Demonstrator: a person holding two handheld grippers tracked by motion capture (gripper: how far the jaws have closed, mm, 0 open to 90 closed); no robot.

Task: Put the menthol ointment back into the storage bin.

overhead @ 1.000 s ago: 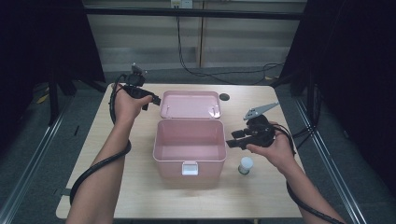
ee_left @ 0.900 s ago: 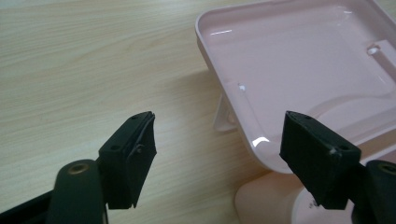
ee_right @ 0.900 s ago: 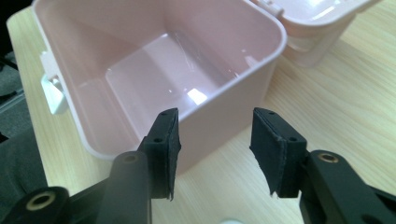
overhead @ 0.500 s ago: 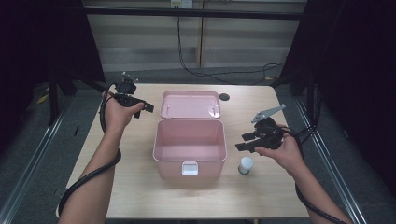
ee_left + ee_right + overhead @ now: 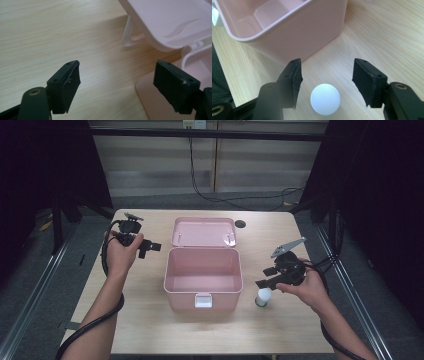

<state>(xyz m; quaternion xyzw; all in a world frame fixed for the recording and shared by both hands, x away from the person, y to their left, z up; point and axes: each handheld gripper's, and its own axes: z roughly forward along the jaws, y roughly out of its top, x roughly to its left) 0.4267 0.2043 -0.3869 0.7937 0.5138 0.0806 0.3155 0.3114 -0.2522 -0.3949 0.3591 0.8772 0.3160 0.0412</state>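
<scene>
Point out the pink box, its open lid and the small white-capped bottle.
pink box (image 5: 202, 296): high view, on its front wall.
open lid (image 5: 204, 231): high view, middle of its inner face.
white-capped bottle (image 5: 325, 99): right gripper view, on its round white cap.

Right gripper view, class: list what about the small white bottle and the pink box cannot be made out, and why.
- Bottle: only its round white cap shows from above; body and label are hidden beneath it.
- Bottle, high view: too small to read.
- Pink box: cut off by the top and left edges.
- Right gripper: jaws apart, nothing gripped.
</scene>
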